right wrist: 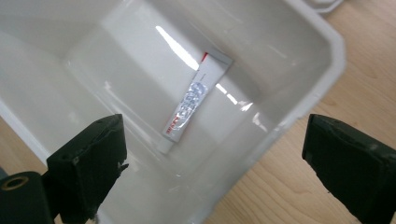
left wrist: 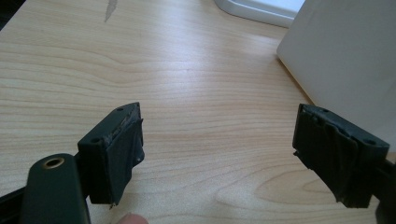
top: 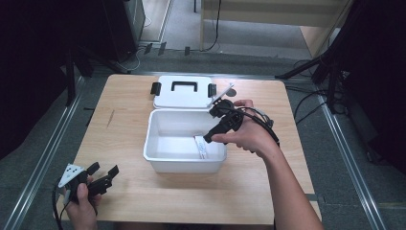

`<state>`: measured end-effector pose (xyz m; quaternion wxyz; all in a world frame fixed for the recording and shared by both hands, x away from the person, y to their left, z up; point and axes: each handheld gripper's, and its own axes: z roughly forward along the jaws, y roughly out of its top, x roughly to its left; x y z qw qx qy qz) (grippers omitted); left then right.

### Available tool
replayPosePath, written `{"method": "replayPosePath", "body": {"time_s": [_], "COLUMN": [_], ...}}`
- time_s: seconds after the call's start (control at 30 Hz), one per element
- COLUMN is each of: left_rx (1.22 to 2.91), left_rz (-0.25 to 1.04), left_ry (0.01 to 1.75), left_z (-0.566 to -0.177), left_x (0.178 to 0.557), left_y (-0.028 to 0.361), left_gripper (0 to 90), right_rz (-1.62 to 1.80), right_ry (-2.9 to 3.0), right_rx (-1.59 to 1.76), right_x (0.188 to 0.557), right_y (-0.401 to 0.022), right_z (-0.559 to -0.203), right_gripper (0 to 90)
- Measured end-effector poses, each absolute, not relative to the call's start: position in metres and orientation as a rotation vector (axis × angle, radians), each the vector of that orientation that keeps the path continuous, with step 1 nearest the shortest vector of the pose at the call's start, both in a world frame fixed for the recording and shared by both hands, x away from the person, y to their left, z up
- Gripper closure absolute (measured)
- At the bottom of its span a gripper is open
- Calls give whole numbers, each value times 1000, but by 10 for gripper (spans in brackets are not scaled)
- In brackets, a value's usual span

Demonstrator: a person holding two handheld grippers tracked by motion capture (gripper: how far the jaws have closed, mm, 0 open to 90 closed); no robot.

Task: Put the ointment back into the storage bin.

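Resting on the wooden tabletop (top: 124,143), a white open box (top: 160,125) is seen at centre, with its lid (top: 184,91) lying flat just behind it, touching or nearly so. The right gripper (top: 210,125) is held over the box's right side, its jaws spread wide with nothing between them. The left gripper (top: 103,173) is held near the tabletop's front left corner, jaws likewise parted and empty. A small tube (right wrist: 194,100), apparently toothpaste, lies on the box floor near the right wall.
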<state>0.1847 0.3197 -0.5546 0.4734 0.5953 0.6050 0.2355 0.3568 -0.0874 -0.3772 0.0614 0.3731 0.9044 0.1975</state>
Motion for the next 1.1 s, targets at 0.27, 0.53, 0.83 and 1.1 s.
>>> {"method": "replayPosePath", "body": {"time_s": [0.27,0.53,0.83,1.1], "left_rx": [1459,1461,1462,1466], "left_rz": [576,579,581,582], "left_ry": [1482,1483,1484,1485], "left_z": [-555,-555,-555,-554], "left_x": [185,185,185,184], "left_y": [320,319,319,319], "left_gripper": [169,170,170,169], "right_rz": [776,887,974,990], "right_ry": [2617,2493,2286,2200], "right_rx": [1243,1327,1378,1364], "right_x": [352,348,335,318], "right_y": [-132,-174,-223,-247], "right_z": [-380,-396,-426,-461], "right_gripper": [65,69,128,130]}}
